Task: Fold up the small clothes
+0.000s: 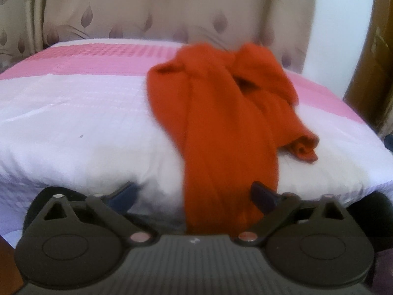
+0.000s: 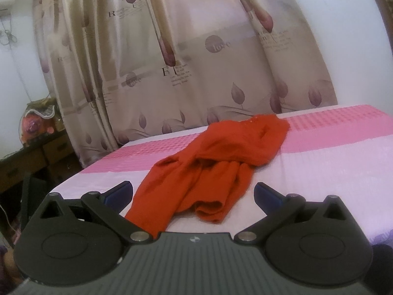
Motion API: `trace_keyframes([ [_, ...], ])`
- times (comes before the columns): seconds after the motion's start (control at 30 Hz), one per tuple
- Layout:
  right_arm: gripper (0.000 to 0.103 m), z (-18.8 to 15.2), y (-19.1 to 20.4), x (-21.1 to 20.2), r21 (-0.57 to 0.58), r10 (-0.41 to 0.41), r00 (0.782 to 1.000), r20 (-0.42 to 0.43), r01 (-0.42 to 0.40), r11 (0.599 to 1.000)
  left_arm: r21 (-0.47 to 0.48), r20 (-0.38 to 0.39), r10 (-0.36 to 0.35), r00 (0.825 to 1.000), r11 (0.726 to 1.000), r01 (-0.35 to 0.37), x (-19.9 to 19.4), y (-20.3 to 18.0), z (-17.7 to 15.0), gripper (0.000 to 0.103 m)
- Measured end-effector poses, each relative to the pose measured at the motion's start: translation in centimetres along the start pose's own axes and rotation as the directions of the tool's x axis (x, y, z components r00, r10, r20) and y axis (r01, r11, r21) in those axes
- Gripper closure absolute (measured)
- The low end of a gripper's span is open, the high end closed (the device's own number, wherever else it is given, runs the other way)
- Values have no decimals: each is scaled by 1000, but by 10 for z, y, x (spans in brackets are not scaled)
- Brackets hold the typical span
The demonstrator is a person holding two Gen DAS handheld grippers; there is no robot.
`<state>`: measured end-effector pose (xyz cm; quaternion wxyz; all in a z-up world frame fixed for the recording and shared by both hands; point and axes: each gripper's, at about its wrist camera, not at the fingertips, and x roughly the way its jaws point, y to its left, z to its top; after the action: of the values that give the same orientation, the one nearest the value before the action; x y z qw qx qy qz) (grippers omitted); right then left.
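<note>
The red garment [image 1: 221, 113] lies crumpled on the bed [image 1: 73, 113], and everything here is placed relative to that garment. It sits bunched on the pink-and-white cover, with one long strip trailing toward the near edge of the bed and over it in the left wrist view. A sleeve or leg end [image 1: 303, 145] is curled into a roll to the right of that strip. Behind the garment hangs a patterned curtain [image 2: 186, 56].

The left gripper [image 1: 194, 193] is spread wide and grasps nothing. The trailing strip passes between its fingers, though I cannot tell whether it touches either one. The right gripper [image 2: 194, 194] is likewise released and empty, hovering just in front of the garment's near hems [image 2: 211, 209].

The cloth looks thin, soft and light (likely a knit, judging by the ribbed folds), so it should drape and sag from any pinch, not hold a shape. It looks unlikely to slip from the pads or be damaged, but it will drag and bunch on the cover.

Good holds would be the edges: the hem ends nearest the grippers, or two corners of the wider far part, taken together so the piece can be spread flat before folding.
</note>
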<state>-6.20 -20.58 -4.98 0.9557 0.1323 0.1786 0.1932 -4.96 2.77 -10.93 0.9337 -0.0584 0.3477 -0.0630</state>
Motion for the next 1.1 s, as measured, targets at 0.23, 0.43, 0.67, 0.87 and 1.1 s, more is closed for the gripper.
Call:
trace_keyframes([
  [0.23,0,-1,-5,7,31,7,1000,-19,-6,1000,44,-62,-95,994,994,97,-4,8,-4,97],
  [0.43,0,-1,-8,8,41,3,1000,-23,-2,999,72,-41,-104,994,992,107,-7,7,-6,97],
  [0.67,0,-3,-15,13,89,2,999,-40,2,996,36,21,-123,992,992,122,-24,12,6,97],
  [0.87,0,-4,-20,16,105,-4,999,-52,9,994,-36,116,-76,990,996,80,-45,32,40,97],
  [1.1,0,1,-25,24,126,-14,997,-79,24,992,-96,268,175,947,983,-154,-72,85,144,97],
])
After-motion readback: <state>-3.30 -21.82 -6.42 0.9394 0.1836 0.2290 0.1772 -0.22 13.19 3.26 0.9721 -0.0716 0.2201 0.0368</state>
